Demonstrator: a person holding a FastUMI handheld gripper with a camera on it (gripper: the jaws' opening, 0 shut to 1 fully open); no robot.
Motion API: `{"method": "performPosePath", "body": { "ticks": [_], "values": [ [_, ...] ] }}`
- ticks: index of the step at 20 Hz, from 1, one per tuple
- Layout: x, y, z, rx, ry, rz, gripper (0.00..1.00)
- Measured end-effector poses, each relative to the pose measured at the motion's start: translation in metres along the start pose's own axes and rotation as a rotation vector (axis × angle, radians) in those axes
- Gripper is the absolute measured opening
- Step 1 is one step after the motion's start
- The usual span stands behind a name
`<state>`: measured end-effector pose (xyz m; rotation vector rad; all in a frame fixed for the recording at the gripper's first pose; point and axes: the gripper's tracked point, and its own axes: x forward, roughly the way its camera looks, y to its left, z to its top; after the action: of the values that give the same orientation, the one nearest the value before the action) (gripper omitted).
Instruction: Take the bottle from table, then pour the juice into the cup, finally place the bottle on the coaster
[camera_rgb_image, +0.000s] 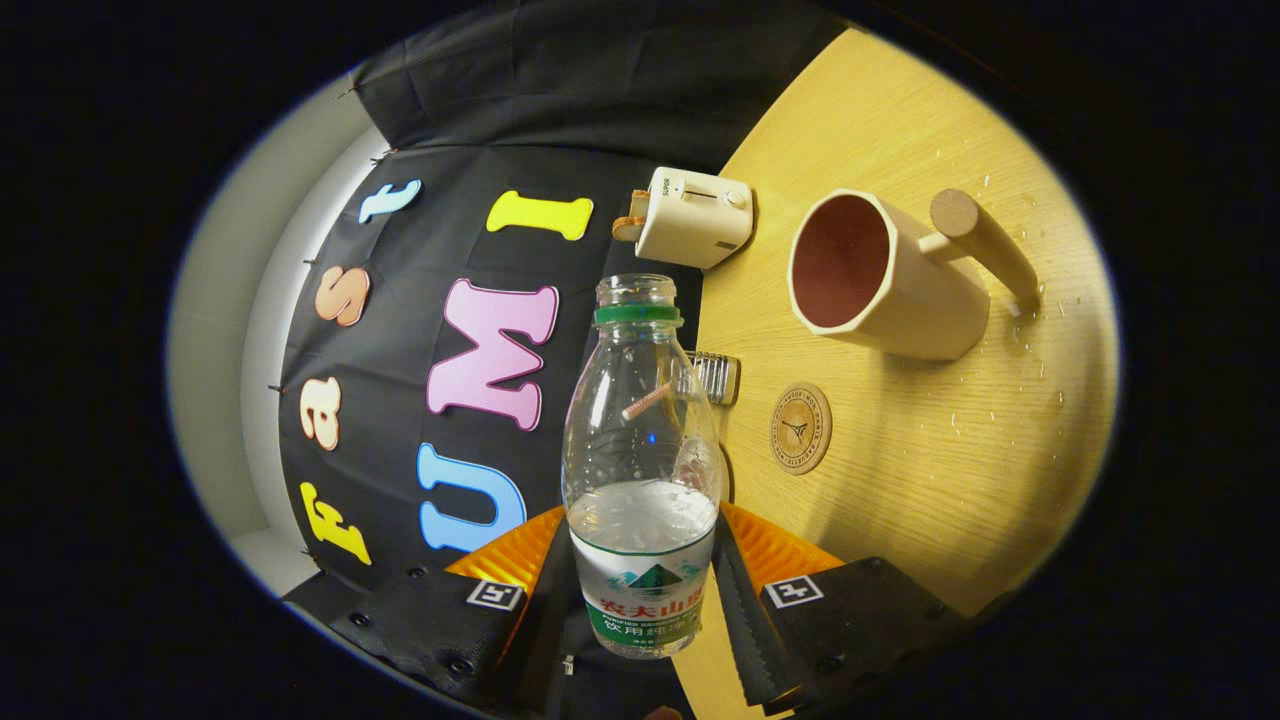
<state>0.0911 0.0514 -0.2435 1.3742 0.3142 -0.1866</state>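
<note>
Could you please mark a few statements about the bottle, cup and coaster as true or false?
1. The claw is shut on the clear plastic bottle with the green neck ring. True.
2. The bottle still has its cap on. False: its mouth is open, with no cap.
3. The beige cup with the wooden peg handle is full of juice. False: its reddish inside looks empty.
4. The round wooden coaster lies bare on the light wooden table, between the bottle and the cup. True.
5. A cream toaster stands beyond the bottle, near the black cloth wall. True.
6. The bottle is empty. False: liquid fills its lower part.
</note>
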Motion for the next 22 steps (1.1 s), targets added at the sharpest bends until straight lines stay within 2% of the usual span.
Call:
{"method": "performPosePath", "body": {
  "ticks": [22],
  "values": [
    [0.011, -0.014, 0.011, 0.278, -0.055, 0.013, 0.72]
  ]
}}
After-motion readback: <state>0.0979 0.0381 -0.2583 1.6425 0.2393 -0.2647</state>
